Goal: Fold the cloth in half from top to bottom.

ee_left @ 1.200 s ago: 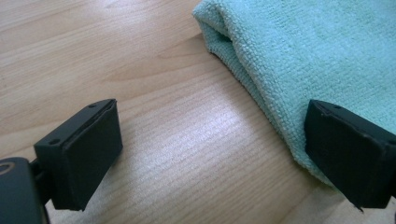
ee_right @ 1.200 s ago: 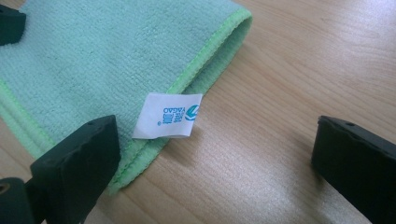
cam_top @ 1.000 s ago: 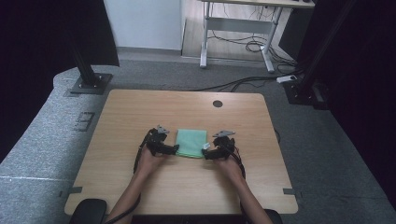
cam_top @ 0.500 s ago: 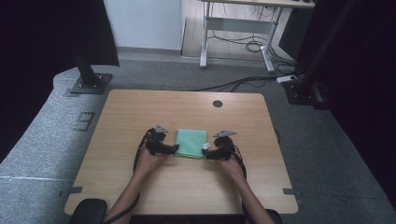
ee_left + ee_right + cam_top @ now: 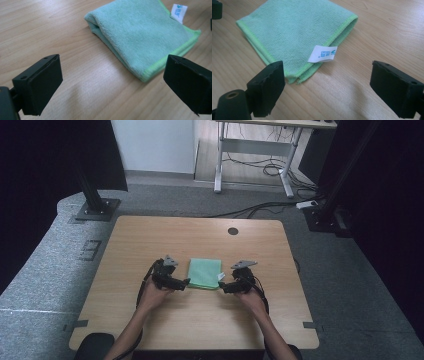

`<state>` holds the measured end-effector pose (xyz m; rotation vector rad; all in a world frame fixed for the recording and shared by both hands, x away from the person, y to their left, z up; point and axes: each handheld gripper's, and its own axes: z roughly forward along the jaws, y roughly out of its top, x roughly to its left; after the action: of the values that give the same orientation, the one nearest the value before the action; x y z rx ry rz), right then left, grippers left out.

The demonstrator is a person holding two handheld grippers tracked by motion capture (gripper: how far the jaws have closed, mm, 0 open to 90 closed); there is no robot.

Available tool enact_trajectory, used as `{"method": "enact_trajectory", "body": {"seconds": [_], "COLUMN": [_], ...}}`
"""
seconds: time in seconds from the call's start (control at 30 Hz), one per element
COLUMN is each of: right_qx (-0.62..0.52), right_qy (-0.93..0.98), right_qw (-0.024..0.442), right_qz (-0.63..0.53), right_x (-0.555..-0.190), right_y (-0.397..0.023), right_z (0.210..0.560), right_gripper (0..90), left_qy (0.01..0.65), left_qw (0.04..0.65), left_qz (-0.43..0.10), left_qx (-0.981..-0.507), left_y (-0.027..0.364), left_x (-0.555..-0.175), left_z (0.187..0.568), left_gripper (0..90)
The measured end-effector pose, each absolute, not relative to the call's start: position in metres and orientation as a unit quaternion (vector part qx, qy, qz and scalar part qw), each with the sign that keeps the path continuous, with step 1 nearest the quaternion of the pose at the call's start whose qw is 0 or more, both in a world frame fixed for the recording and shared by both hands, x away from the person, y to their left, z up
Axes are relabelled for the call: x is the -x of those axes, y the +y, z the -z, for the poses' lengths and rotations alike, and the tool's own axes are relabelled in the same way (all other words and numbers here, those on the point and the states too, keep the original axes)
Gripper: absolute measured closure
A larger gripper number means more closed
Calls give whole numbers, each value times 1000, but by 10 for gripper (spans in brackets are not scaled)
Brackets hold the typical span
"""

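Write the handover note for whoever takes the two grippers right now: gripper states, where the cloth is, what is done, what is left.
Left gripper: open, nothing between the jaws, at the near left corner of the cloth.
Right gripper: jaws have just been closing a little but stand open with nothing between them, at the cloth's near right corner beside the white tag.
Cloth: green, folded into a flat square, lying in the middle of the table, between the two grippers.
Done: cloth looks folded and let go.
Left: probably only a further fold or moving it aside; either way it must be gripped afresh.
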<state>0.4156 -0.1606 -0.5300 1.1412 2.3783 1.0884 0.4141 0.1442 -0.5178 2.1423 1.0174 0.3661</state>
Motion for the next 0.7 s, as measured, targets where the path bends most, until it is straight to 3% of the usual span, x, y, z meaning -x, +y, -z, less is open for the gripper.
{"method": "enact_trajectory", "body": {"seconds": [0.37,0.7], "right_qx": [-378,-362], "right_qy": [834,841], "right_qw": [146,155], "right_qz": [-376,-370], "right_x": [-397,-382], "right_y": [-167,-172], "right_z": [518,510], "right_gripper": [17,0], "left_qy": [380,373], "left_qw": [364,363], "left_qz": [-148,-154], "left_qx": [-837,-840], "left_y": [152,162], "left_x": [-394,-377], "left_z": [505,501], "left_gripper": [19,7]}}
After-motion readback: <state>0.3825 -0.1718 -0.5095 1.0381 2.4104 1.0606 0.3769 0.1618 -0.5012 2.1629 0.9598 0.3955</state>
